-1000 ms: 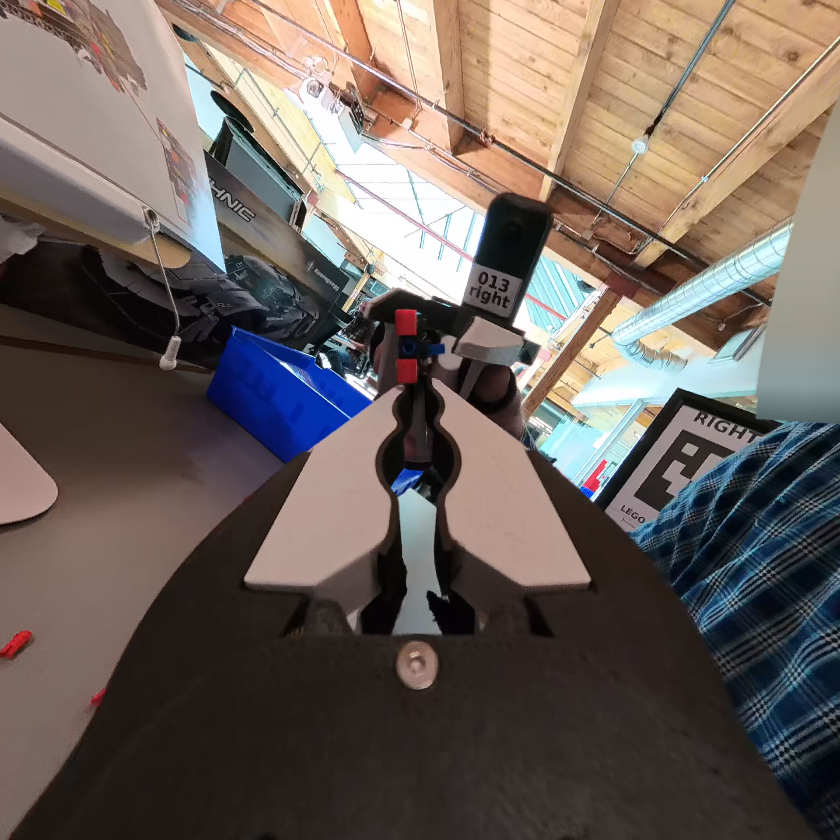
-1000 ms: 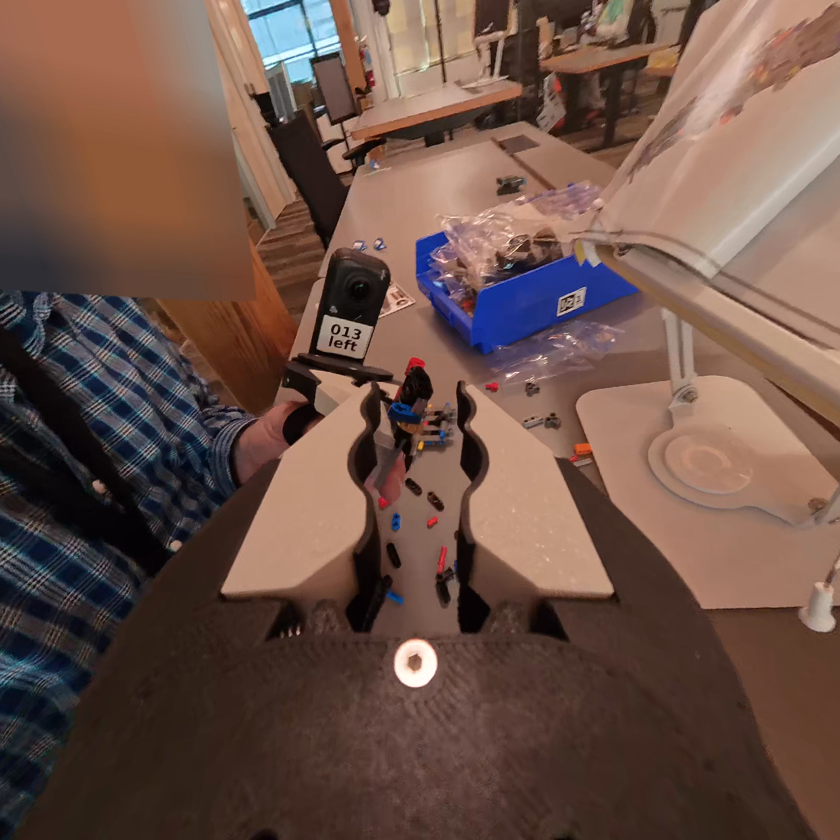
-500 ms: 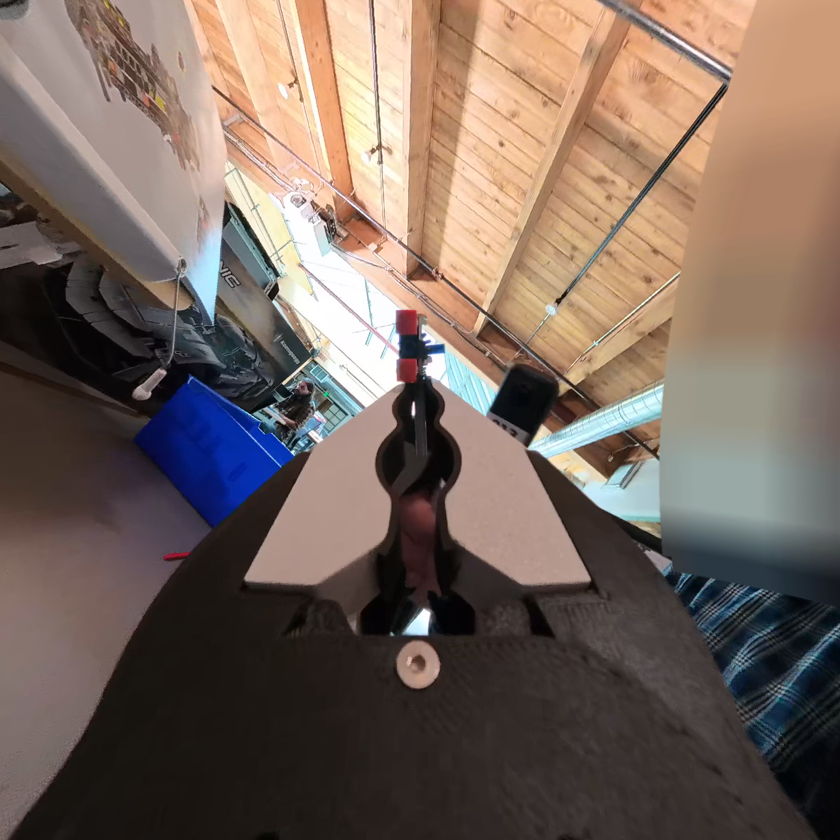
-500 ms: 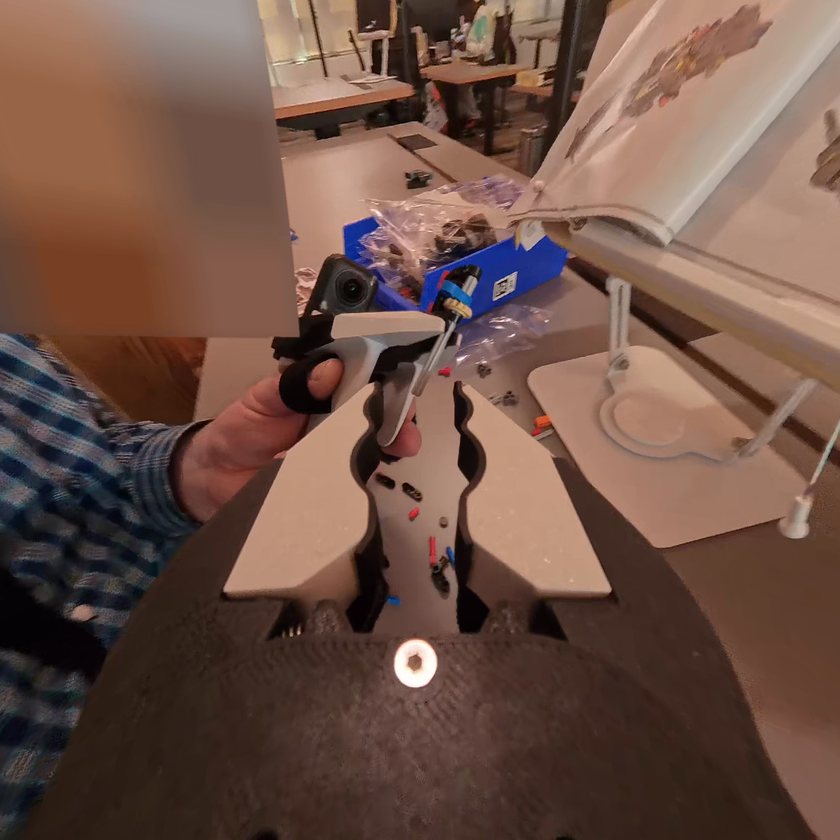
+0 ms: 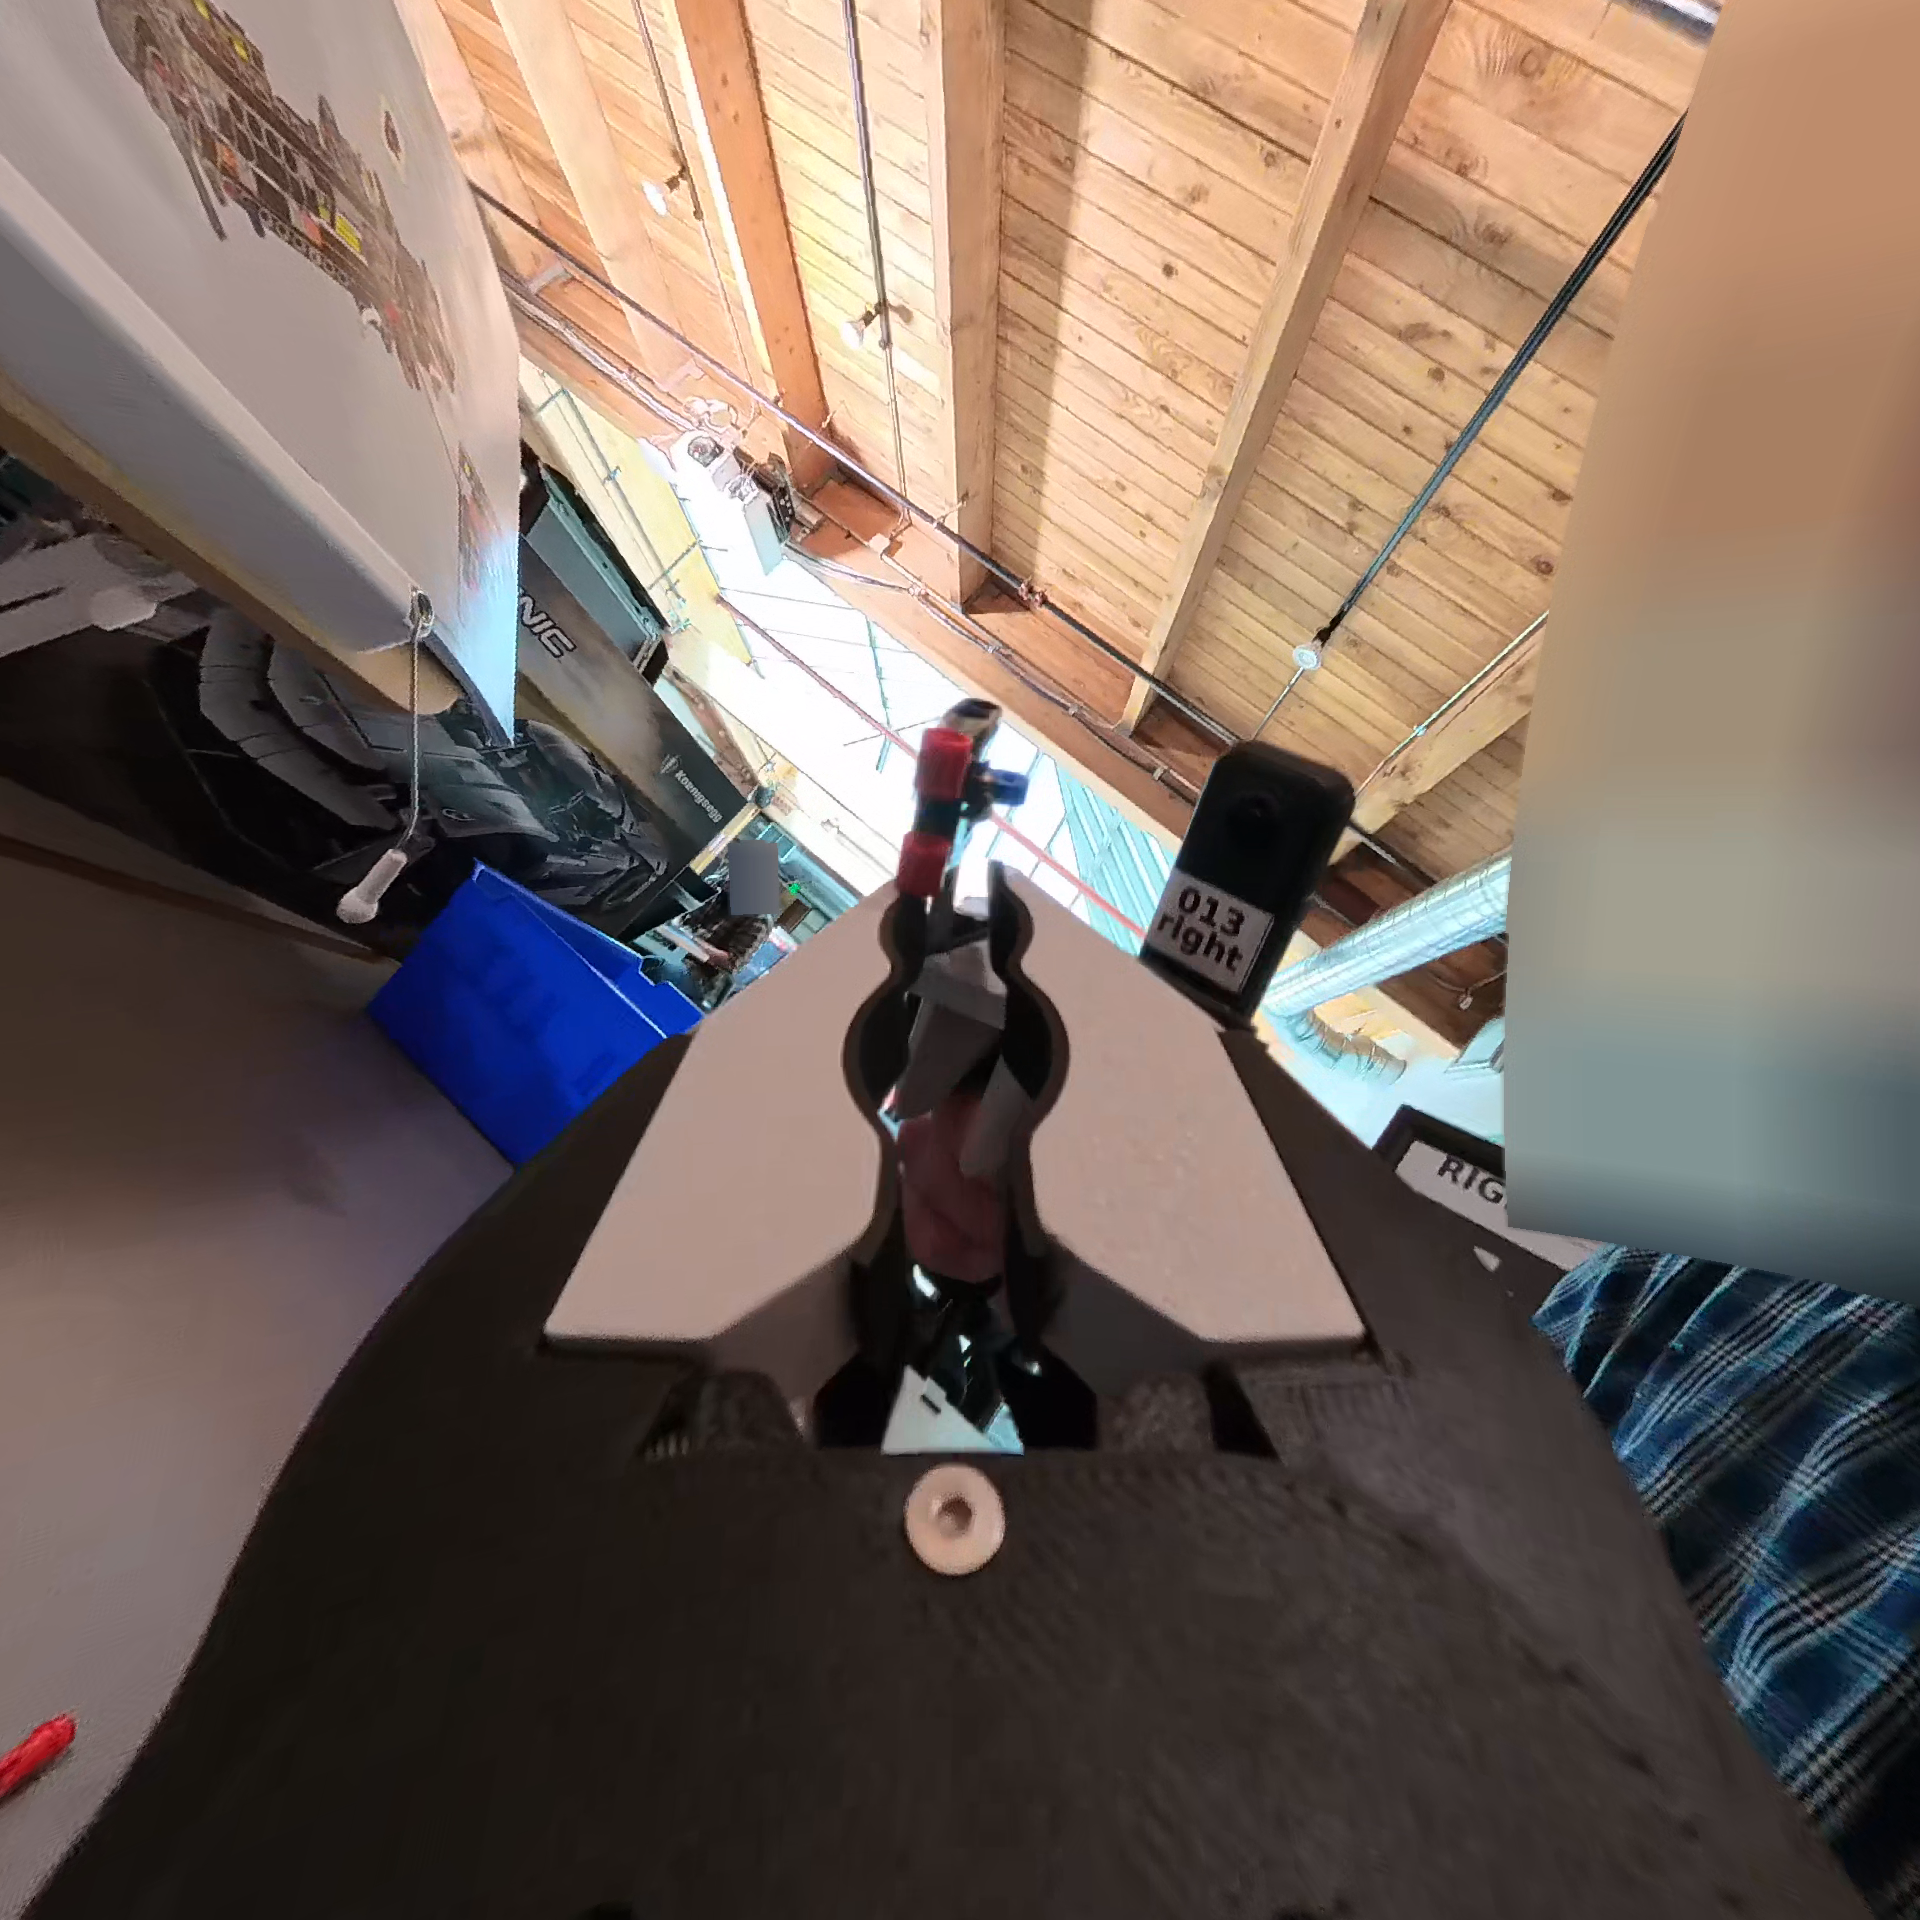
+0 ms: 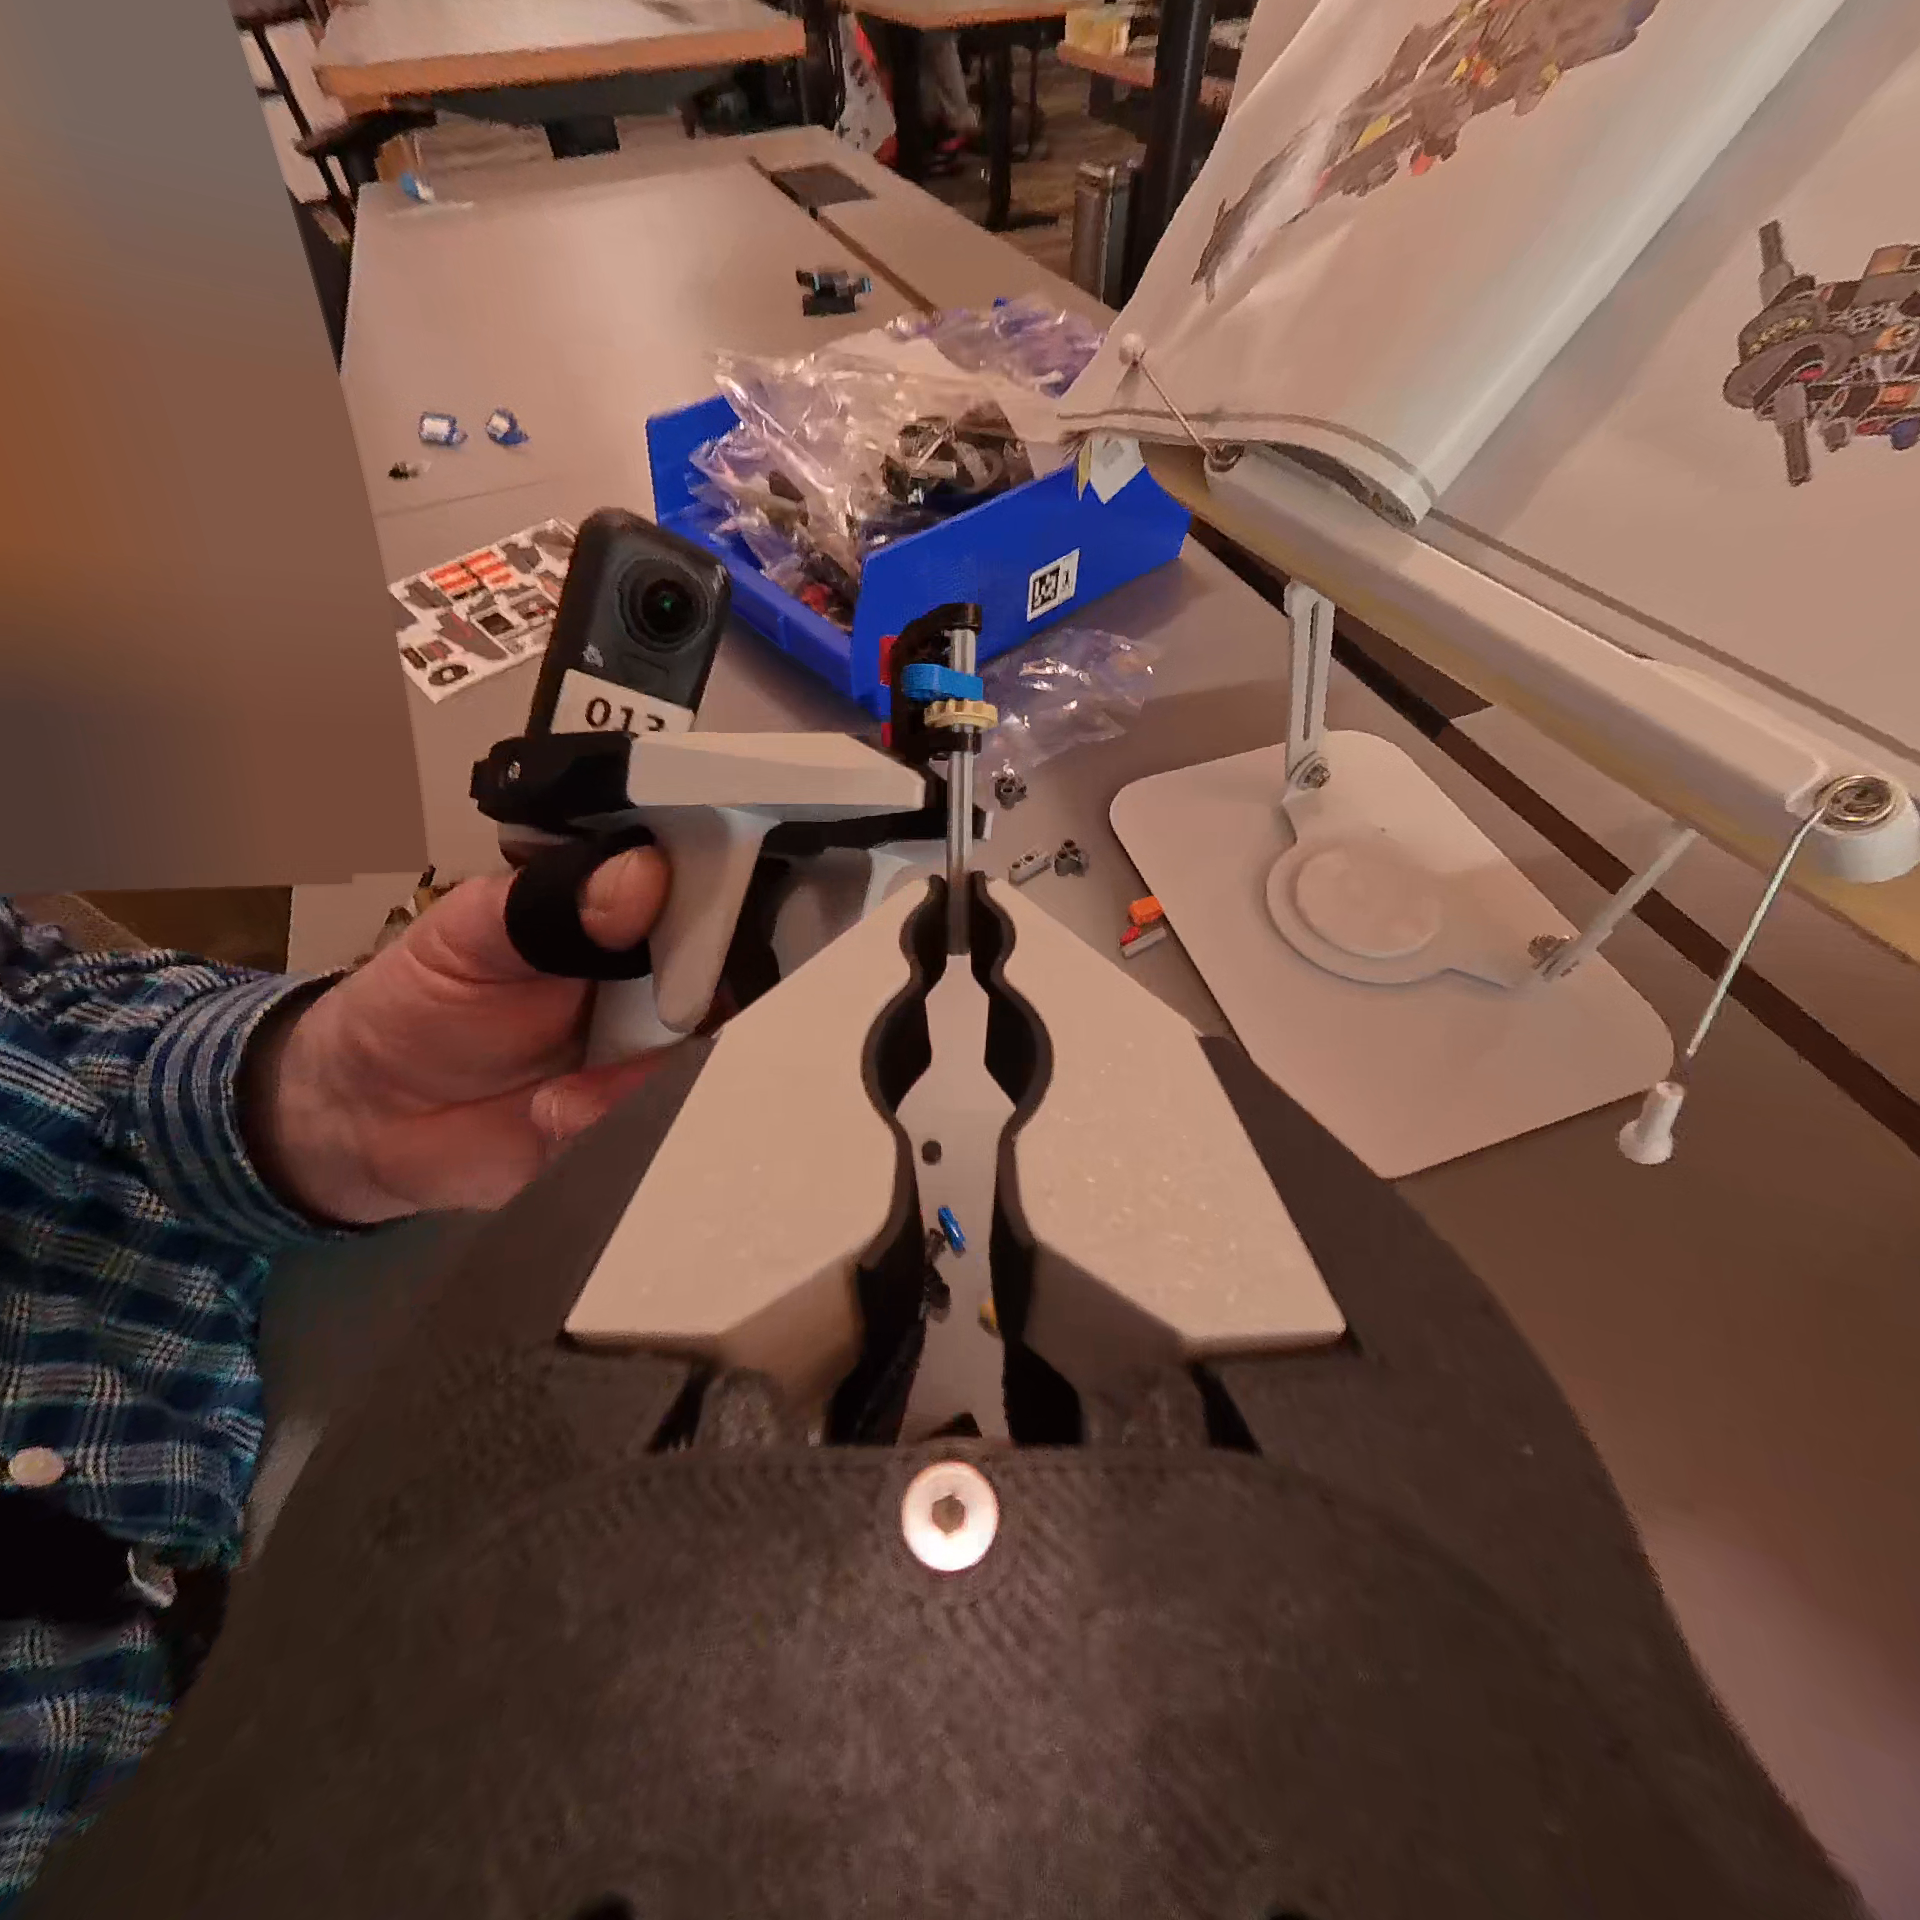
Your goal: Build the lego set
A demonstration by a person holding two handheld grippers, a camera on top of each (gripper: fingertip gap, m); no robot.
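A small lego assembly [image 6: 938, 688] has a black frame, a blue piece and a tan gear on a thin grey axle [image 6: 962, 821]. In the left wrist view it shows as red bushes with a blue pin [image 5: 928, 802]. My left gripper [image 5: 940, 899] is shut on it and holds it up in the air. It also shows side-on in the right wrist view [image 6: 790, 790], held by a hand [image 6: 436, 1039]. My right gripper [image 6: 958, 896] is shut on the lower end of the axle, just below the left gripper's fingers.
A blue bin [image 6: 1122, 540] of bagged parts stands behind on the grey table. An open instruction booklet [image 6: 1455, 239] rests on a white stand [image 6: 1392, 935] at the right. Loose small pieces [image 6: 1049, 858] and a sticker sheet [image 6: 473, 613] lie on the table. A red piece [image 5: 36, 1756] lies at lower left. The grippers are tip to tip, or close to it.
My right gripper was open and apart; it has come up to the assembly and shut on the axle. My left gripper has turned the assembly more upright.
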